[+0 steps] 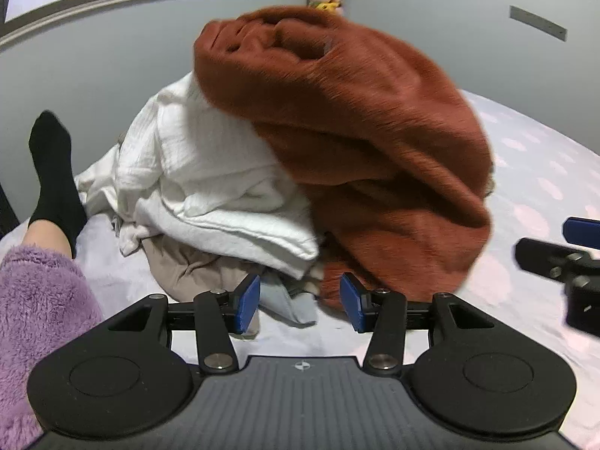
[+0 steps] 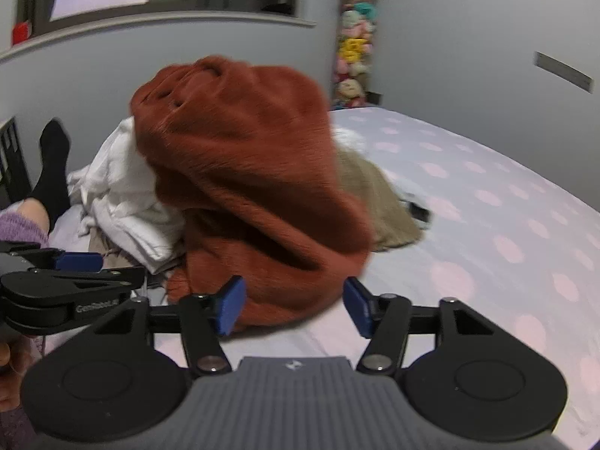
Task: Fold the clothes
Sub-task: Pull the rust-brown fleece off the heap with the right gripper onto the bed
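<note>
The rust sweater (image 2: 243, 187), soft and floppy beside the white pile (image 1: 195, 187), is best gripped at a hem; both grippers' fingers (image 1: 247, 302) (image 2: 230, 305) are held wide, empty.

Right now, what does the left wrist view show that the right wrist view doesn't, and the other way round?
Only the left wrist view shows the pale blue cloth under the pile. Only the right wrist view shows the khaki garment behind the pile and the red box on the ledge. Both show the rust sweater, white garment, black sock and spotted sheet.
</note>
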A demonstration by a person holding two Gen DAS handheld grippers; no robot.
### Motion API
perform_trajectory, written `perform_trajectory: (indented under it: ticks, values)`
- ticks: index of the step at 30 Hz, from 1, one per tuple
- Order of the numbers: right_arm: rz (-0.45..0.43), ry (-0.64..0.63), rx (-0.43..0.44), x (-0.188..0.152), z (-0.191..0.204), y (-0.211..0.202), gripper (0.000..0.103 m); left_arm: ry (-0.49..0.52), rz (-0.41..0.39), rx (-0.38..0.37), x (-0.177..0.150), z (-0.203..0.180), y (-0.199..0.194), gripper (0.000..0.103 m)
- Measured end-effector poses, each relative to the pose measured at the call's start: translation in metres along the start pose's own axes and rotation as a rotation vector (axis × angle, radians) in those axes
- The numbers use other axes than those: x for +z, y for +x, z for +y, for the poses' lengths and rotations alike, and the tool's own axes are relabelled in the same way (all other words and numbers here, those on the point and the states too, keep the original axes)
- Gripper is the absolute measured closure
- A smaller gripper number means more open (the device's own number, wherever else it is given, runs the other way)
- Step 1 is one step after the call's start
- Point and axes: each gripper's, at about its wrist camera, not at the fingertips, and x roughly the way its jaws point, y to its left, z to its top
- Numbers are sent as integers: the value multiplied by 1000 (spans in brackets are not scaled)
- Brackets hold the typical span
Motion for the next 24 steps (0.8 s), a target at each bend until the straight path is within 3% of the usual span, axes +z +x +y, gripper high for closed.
perform_trajectory:
  ticks: [3,6,15,17,19,21,24]
  values:
    - [5,-51,11,4,16,26,35,-12,2,34,2,7,11,58]
    - [3,-81,20,9,27,49,20,-28,11,71,3,15,22,58]
    - [-4,-147,-11,29,47,101,18,-8,51,119,-1,14,41,58]
    - [1,-163,-15,34,49,107,28,-1,55,120,-2,13,42,58]
    - [30,-168,-5,39,48,111,63,6,57,121,-2,11,41,58]
    - [50,-142,11,43,43,111,81,7,54,122,-2,11,40,58]
    - [13,-117,-41,42,35,100,89,-1,49,121,-1,13,40,58]
